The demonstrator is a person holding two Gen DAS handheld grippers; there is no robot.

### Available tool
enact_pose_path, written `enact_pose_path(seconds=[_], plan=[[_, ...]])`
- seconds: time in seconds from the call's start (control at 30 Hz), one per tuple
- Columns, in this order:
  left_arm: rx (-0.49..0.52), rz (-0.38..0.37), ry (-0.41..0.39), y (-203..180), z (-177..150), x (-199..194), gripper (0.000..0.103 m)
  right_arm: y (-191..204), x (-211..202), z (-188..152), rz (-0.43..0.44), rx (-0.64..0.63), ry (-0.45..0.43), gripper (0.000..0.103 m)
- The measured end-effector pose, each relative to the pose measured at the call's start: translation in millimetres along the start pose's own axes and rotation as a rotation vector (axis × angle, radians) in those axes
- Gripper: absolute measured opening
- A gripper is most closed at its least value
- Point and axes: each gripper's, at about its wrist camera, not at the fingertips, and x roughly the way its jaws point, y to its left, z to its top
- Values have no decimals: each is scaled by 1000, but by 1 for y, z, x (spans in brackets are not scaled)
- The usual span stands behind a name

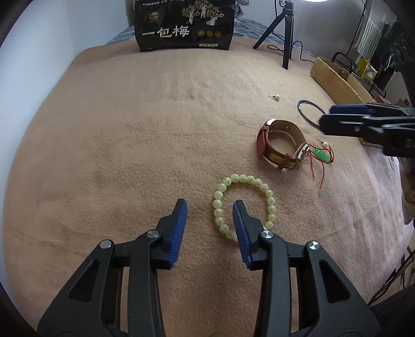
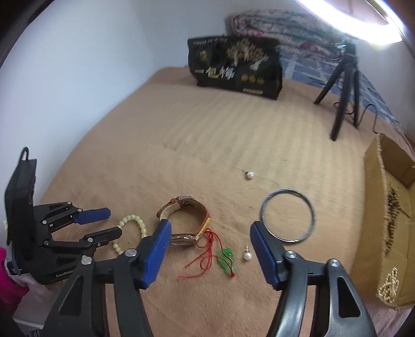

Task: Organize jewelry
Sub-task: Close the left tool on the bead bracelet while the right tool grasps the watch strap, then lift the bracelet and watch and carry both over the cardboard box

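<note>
A pale green bead bracelet lies on the tan blanket; my left gripper is open, its right finger inside the loop and the left side of the ring between the fingers. The bracelet also shows in the right wrist view. A brown leather watch, a green pendant on red cord, two pearl earrings and a thin metal bangle lie nearby. My right gripper is open, hovering over the pendant and watch.
A cardboard box holding gold and beaded chains stands at the right. A black snack bag and a small black tripod stand at the far side. A wall runs along the left.
</note>
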Motion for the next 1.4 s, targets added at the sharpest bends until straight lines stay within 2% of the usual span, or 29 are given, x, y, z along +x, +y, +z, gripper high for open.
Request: enact_pose_path(seconds=[0.13,0.23,0.43,0.7,0.77,0.83,0.9,1.1,1.4], plan=[[9,0,9,-1,1,8,37,4,21,6,-5,-10,39,55],[18,-3,0,-2,1,11,37,6,32,9,-4,-12,56,54],[32,20,-23,-7,3,14,30,10,49,12,-1,-14,85,44],[18,31,-39,-10,6,16,12,14,64,14,-28,-21,107,33],[9,29,-41,-10,5,16,9,14,64,14,-39,-23,104,28],[-2,30,-44,-10,5,15,8,15,63,13,-43,-22,100,16],[-14,27,-48,-9,5,14,7,14,62,12,-40,-15,96,9],[-63,2,-53,-3,4,5,6,15,55,10,-41,-3,75,8],[-62,8,-106,-4,1,-23,6,20,34,10,-33,12,22,8]])
